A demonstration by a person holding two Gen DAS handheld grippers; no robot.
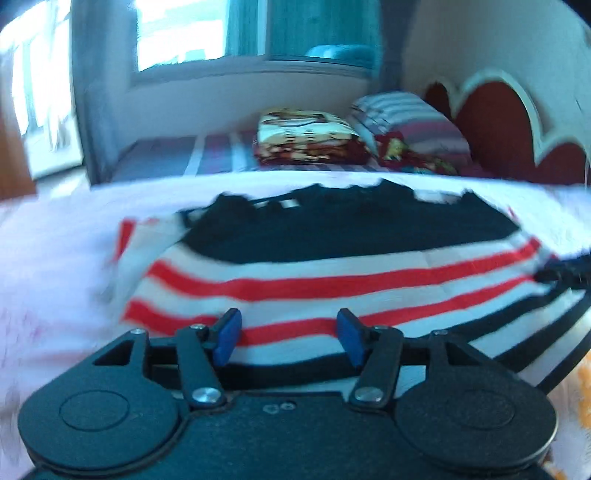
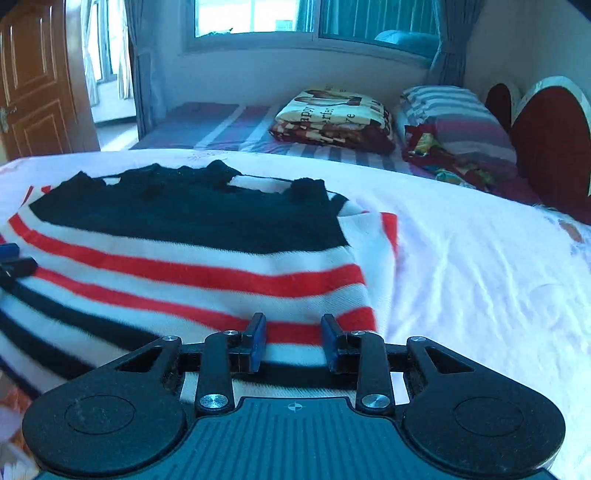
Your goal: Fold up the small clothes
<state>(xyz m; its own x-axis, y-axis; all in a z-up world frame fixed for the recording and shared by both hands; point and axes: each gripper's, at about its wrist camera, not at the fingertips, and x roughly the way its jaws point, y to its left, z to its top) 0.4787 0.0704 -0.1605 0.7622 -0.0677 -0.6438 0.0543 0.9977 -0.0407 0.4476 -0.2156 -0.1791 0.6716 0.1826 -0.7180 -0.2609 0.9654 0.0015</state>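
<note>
A small striped sweater (image 1: pixel 332 266) lies flat on a white bed sheet (image 1: pixel 55 258). It has a dark navy top, red and white stripes in the middle and navy stripes at the near hem. My left gripper (image 1: pixel 288 334) is open, its blue pads just above the near hem on the left side. My right gripper (image 2: pixel 293 341) is open over the sweater (image 2: pixel 184 258) near its right hem corner. The left gripper's tip (image 2: pixel 11 262) shows at the left edge of the right wrist view. The right gripper's tip (image 1: pixel 565 271) shows at the right edge of the left wrist view.
Behind the sheet lies a striped mattress (image 2: pixel 221 122) with a folded printed blanket (image 2: pixel 332 118) and a striped pillow (image 2: pixel 458 118). A red headboard (image 2: pixel 550 147) stands at the right. A wooden door (image 2: pixel 40 81) is at the far left, a window (image 2: pixel 258 18) behind.
</note>
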